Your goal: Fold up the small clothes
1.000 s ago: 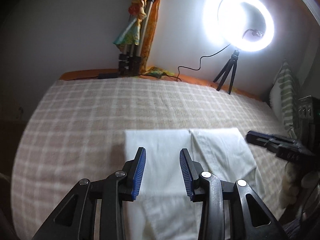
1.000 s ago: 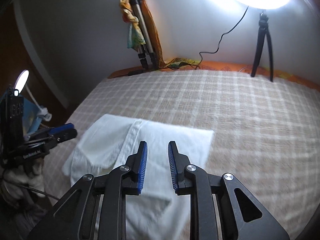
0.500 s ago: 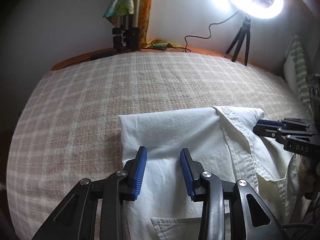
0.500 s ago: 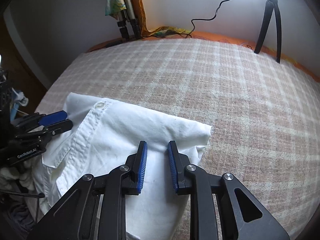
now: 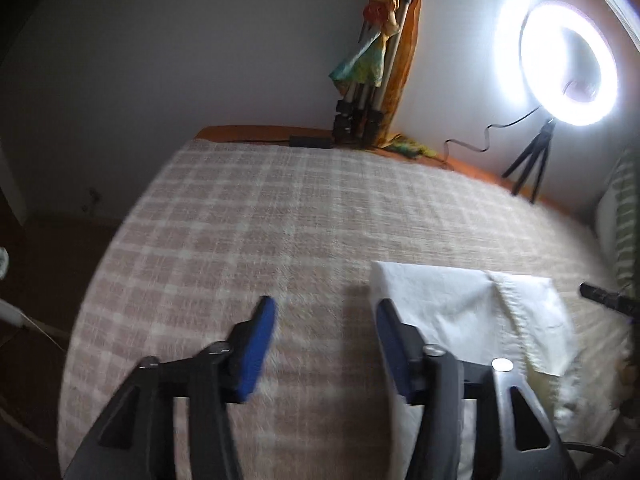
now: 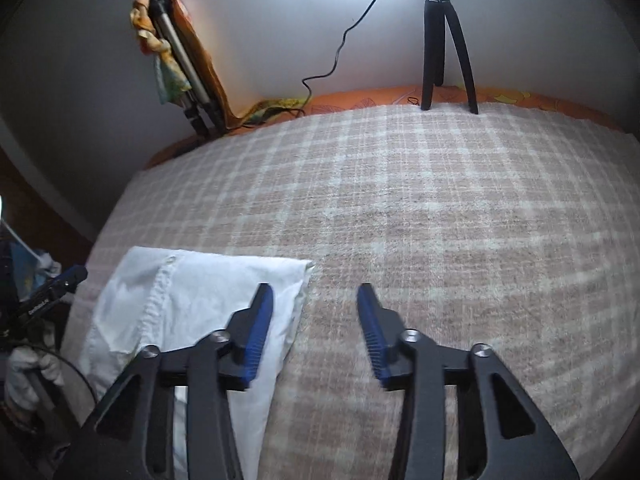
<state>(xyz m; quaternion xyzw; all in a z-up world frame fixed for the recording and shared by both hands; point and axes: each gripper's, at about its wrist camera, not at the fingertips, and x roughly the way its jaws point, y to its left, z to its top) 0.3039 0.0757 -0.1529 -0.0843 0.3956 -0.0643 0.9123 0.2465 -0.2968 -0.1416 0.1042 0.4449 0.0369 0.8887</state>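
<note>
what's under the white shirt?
The shirt lies folded on the checked blanket, which runs out from under every visible edge. Anything between its layers or beneath its middle is covered.

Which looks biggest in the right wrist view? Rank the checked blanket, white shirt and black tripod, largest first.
1. Checked blanket, fills most of the view.
2. White shirt.
3. Black tripod, though it stands farther off, so its true size is unsure.

two downward wrist views, shared bedspread [image 5: 280, 220]
</note>
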